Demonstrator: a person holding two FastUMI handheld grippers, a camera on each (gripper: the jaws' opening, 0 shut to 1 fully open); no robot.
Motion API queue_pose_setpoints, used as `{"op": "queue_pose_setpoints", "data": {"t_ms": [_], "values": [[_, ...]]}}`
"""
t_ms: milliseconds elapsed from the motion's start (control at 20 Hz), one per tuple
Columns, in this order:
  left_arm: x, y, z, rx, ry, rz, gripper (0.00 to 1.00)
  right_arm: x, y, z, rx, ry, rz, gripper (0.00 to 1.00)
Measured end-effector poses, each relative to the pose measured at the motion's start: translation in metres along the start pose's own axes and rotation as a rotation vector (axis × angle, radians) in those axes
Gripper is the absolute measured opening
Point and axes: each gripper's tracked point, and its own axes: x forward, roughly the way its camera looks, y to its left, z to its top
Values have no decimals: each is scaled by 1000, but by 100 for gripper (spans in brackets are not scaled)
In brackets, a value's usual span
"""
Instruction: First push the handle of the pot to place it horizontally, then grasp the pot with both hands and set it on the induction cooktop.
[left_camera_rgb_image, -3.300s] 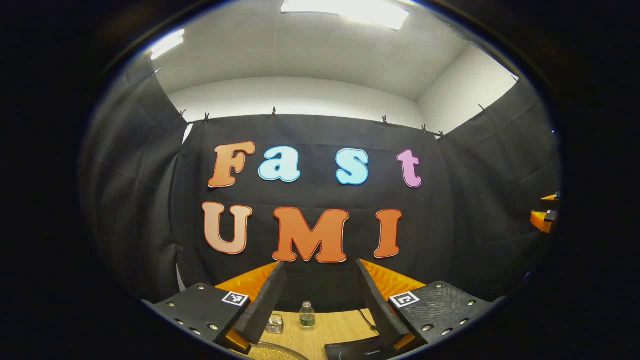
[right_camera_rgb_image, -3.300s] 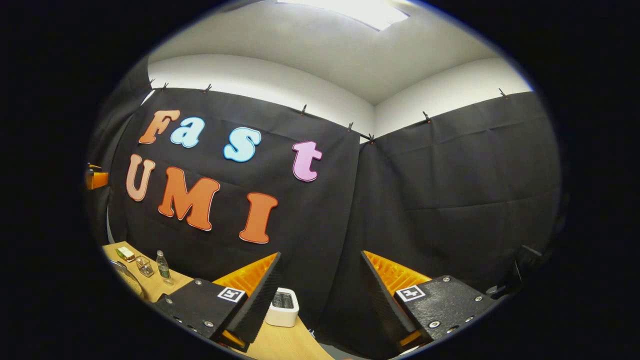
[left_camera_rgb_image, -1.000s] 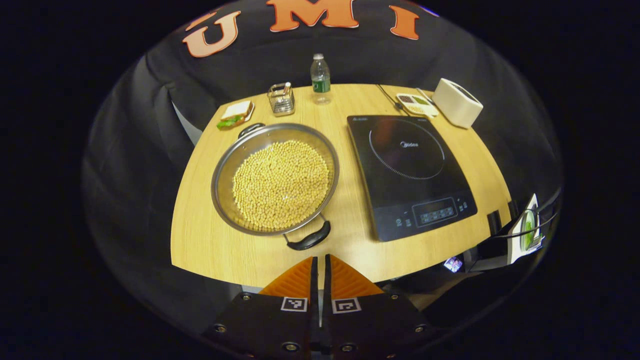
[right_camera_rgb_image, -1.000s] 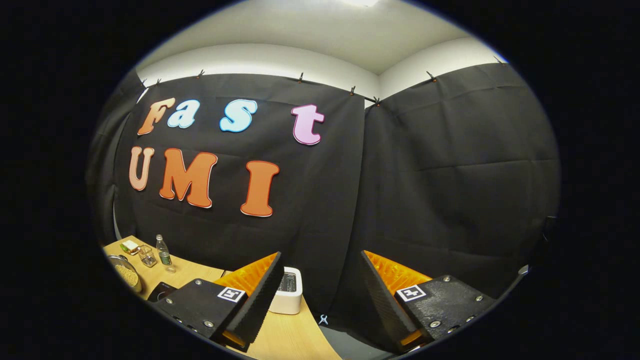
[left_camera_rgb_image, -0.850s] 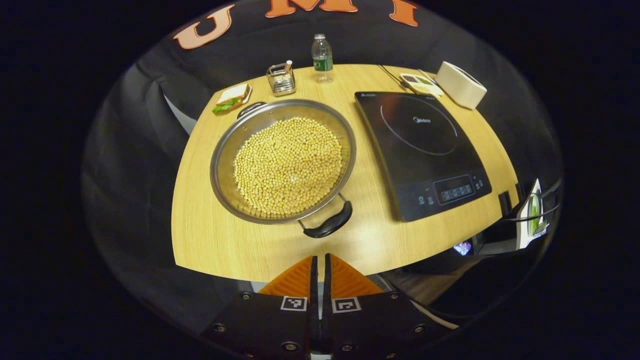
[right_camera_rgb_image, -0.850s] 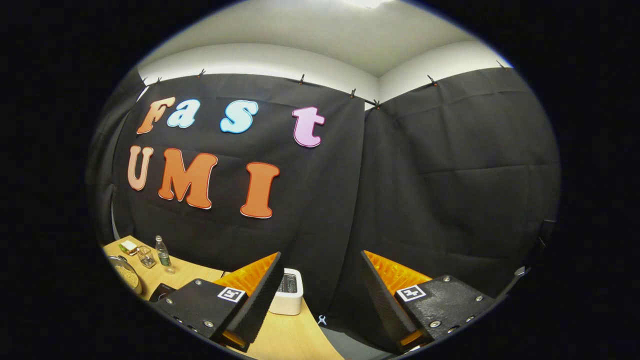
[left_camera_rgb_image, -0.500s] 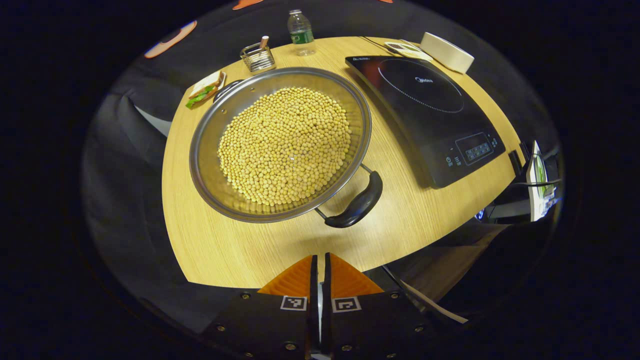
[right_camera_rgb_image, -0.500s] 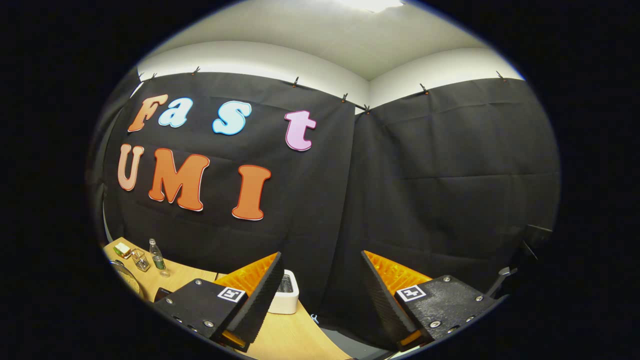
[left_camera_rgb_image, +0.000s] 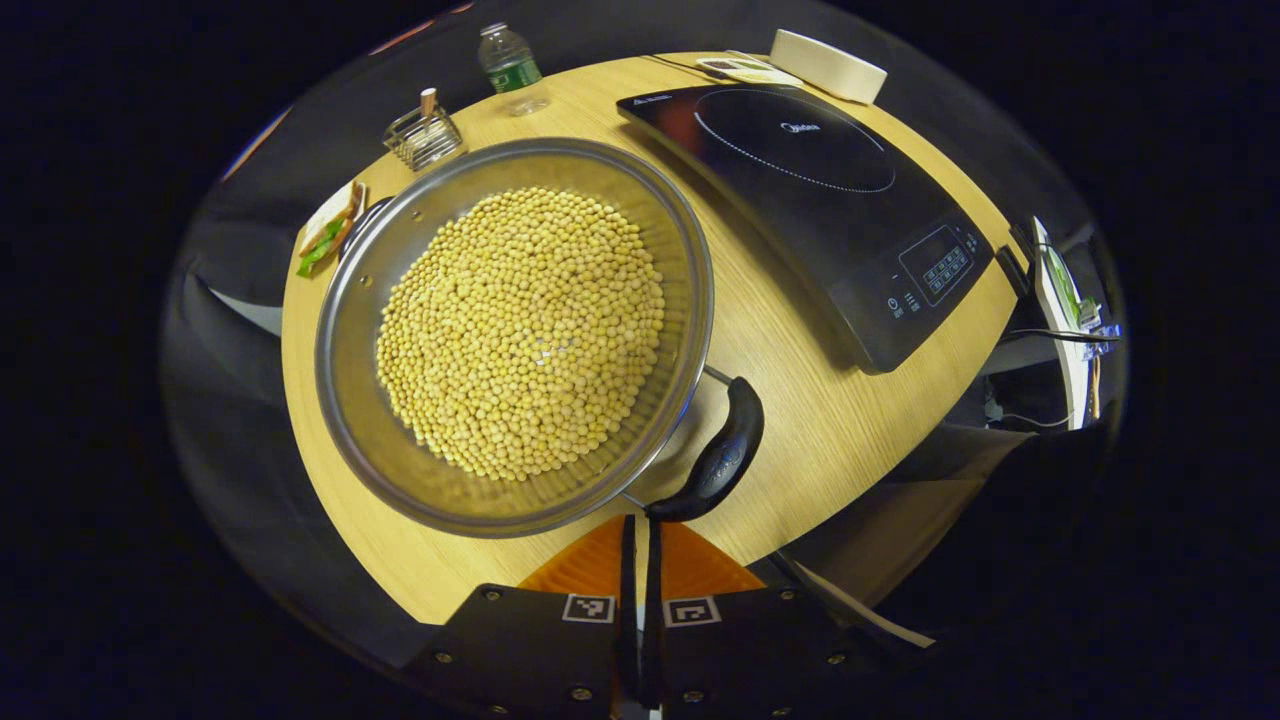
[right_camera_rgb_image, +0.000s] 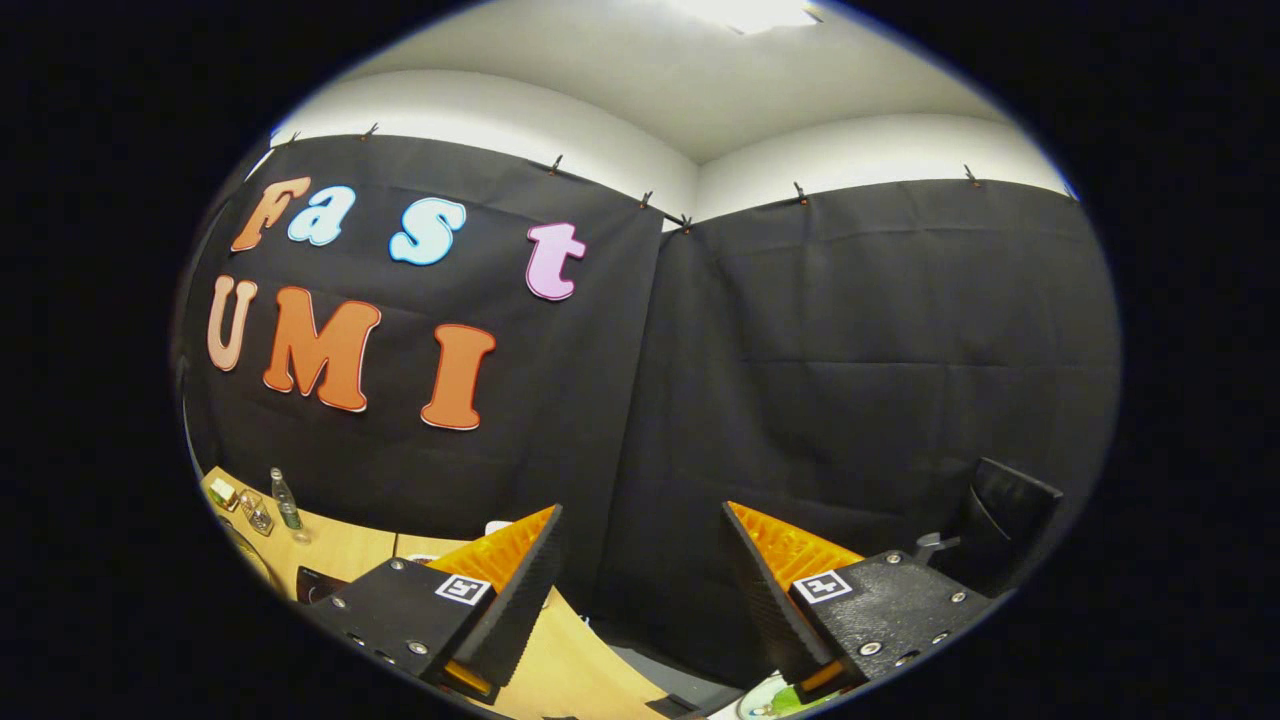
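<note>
A wide steel pot (left_camera_rgb_image: 380, 440) full of yellow beans sits on the wooden table (left_camera_rgb_image: 800, 400) in the left gripper view. Its near black handle (left_camera_rgb_image: 725, 450) points toward me at a slant, and the far handle (left_camera_rgb_image: 358, 214) peeks out behind the rim. My left gripper (left_camera_rgb_image: 640, 522) is shut on nothing, its tips right at the lower end of the near handle. The black induction cooktop (left_camera_rgb_image: 800, 180) lies to the right of the pot. My right gripper (right_camera_rgb_image: 640, 570) is open, held up facing the booth wall, away from the pot.
Behind the pot stand a water bottle (left_camera_rgb_image: 510, 65), a wire holder (left_camera_rgb_image: 425, 140) and a sandwich on a plate (left_camera_rgb_image: 325, 230). A white box (left_camera_rgb_image: 828, 78) and a small tray (left_camera_rgb_image: 745, 68) lie beyond the cooktop. The table edge runs just ahead of my left gripper.
The left gripper shut, tipped down from the wall to the table and closed in on the pot's near handle. The right gripper stayed open and swung slightly right.
</note>
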Motion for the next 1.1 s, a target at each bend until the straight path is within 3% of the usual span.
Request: {"op": "queue_pose_setpoints", "data": {"t_ms": [300,700,1100], "values": [[2,-13,26,51,-23,-35,3,-24,-15,1,-4,13,-50,94],[3,-33,75,-3,-90,-114,1,-46,-23,4,-26,18,-89,94],[5,-46,123,-31,-155,-142,2,-71,-49,-4,-34,41,-155,94]]}}
